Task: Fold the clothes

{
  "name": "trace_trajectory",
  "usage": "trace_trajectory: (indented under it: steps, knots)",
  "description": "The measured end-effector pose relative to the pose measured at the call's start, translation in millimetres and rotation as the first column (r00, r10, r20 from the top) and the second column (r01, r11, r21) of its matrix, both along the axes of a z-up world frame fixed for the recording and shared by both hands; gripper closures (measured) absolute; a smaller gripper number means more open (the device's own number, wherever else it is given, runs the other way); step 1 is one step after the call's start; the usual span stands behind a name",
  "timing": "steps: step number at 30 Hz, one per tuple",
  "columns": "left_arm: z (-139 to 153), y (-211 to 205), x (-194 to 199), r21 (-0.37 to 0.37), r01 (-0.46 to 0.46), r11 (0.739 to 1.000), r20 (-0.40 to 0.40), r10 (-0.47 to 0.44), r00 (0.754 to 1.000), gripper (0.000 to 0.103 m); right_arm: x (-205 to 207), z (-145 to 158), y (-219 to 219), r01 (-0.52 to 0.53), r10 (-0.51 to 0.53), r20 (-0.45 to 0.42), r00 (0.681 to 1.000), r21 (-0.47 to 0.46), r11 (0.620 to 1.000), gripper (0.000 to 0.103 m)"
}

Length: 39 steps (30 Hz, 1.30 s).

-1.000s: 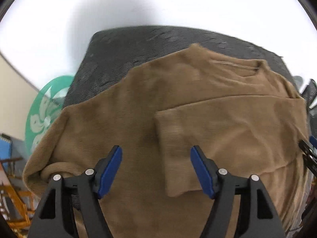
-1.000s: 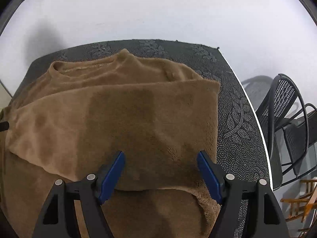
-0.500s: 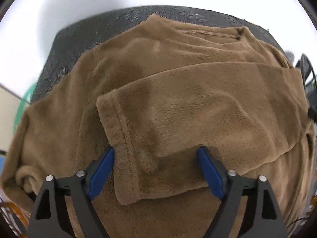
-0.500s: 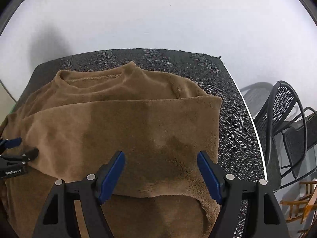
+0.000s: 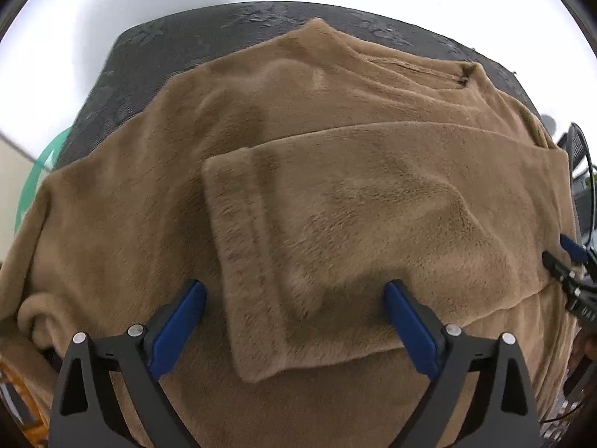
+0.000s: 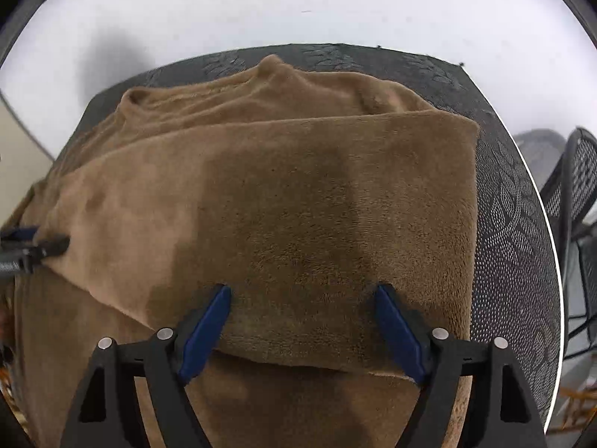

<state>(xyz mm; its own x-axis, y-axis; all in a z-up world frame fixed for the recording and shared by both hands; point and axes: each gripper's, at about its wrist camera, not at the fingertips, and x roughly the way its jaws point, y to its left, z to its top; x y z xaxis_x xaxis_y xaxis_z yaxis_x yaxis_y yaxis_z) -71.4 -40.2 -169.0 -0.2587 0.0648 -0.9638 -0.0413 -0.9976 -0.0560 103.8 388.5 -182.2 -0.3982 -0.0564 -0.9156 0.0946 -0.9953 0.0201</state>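
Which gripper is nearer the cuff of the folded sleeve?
Left. The left gripper hangs open right over the cuff; the right gripper is open over the sleeve's other end, by the sweater's side.

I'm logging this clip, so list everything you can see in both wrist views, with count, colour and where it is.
sweater: one, tan fleece, spread over the table with the collar at the far edge
sleeve: one, tan, folded across the sweater's body, cuff between the left tongs' fingers
table: one, dark with a leaf pattern, under the sweater
chair: one, black mesh, beyond the table's right edge
green disc: one, partly hidden, past the table's left edge
wall: white, behind the table
left tongs: one pair, black with blue pads, just been opening, over the cuff, gripping nothing
right tongs: one pair, same colours, just been opening, over the sleeve's near edge, gripping nothing
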Motion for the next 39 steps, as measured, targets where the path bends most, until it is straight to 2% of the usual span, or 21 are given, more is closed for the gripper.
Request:
trace_trajectory:
  steps: [3,8,12,15,17,19,21,23,25,28,29,30,31,33,34,36,37,39]
  knots:
    - [14,-13,16,-0.004,-0.041,0.999,-0.022,0.041,0.999,0.005,-2,-6,-10,-0.047,0.047,0.008,0.999,0.029,0.998,0.001]
    - [36,-55,63,0.019,-0.118,0.993,-0.053,0.119,0.991,0.005,-3,-8,-13,-0.024,0.024,-0.002,1.0,0.041,0.999,0.001]
    - [58,-106,112,0.053,-0.217,0.975,-0.074,0.221,0.973,0.005,-4,-7,-12,-0.034,0.033,0.019,0.999,0.046,0.998,0.001]
    - [68,-144,154,0.057,-0.27,0.961,-0.099,0.274,0.957,0.005,1,7,-11,0.016,-0.016,0.005,1.0,0.003,1.0,0.001]
    - [69,-154,180,0.047,-0.281,0.959,-0.098,0.284,0.954,0.005,4,16,-11,0.052,-0.052,-0.006,0.999,-0.03,0.998,0.001]
    - [65,-160,202,0.046,-0.28,0.959,-0.09,0.283,0.955,0.005,20,31,-13,0.064,-0.072,-0.054,0.996,-0.142,0.988,0.001]
    - [61,-162,224,0.042,-0.274,0.961,-0.083,0.277,0.957,0.005,37,39,-23,0.045,-0.06,-0.071,0.996,-0.196,0.98,0.001]
    - [54,-153,232,0.014,-0.244,0.97,-0.097,0.245,0.965,0.005,53,41,-37,0.009,-0.023,-0.069,0.997,-0.211,0.978,0.001]
    - [49,-143,237,-0.059,-0.218,0.974,-0.118,0.21,0.971,0.005,69,42,-51,-0.03,0.016,-0.064,0.998,-0.221,0.975,0.001]
    - [38,-132,231,-0.182,-0.202,0.962,-0.141,0.178,0.974,0.005,86,41,-65,-0.08,0.069,-0.051,0.996,-0.247,0.966,0.001]
    - [36,-131,231,-0.21,-0.2,0.957,-0.15,0.171,0.974,0.005,90,41,-68,-0.091,0.08,-0.051,0.995,-0.254,0.963,0.001]
    - [34,-132,229,-0.206,-0.204,0.957,-0.152,0.174,0.973,0.006,96,40,-69,-0.103,0.093,-0.051,0.994,-0.261,0.96,0.001]
    - [33,-134,228,-0.202,-0.207,0.957,-0.155,0.177,0.972,0.01,101,39,-70,-0.116,0.106,-0.051,0.993,-0.269,0.956,0.001]
    - [28,-140,224,-0.162,-0.223,0.961,-0.138,0.202,0.97,0.045,107,38,-72,-0.141,0.131,-0.054,0.99,-0.279,0.95,0.001]
    - [23,-146,220,-0.139,-0.245,0.959,-0.11,0.231,0.967,0.075,114,39,-75,-0.155,0.145,-0.058,0.988,-0.284,0.946,0.001]
    - [21,-153,215,-0.109,-0.275,0.955,-0.088,0.267,0.96,0.084,127,42,-82,-0.184,0.172,-0.069,0.983,-0.279,0.943,0.004]
    - [24,-156,213,-0.086,-0.283,0.955,-0.086,0.276,0.957,0.088,131,43,-86,-0.2,0.187,-0.074,0.98,-0.265,0.943,0.012]
    - [40,-167,210,-0.004,-0.304,0.953,-0.101,0.302,0.948,0.09,138,46,-94,-0.231,0.217,-0.083,0.973,-0.239,0.943,0.019]
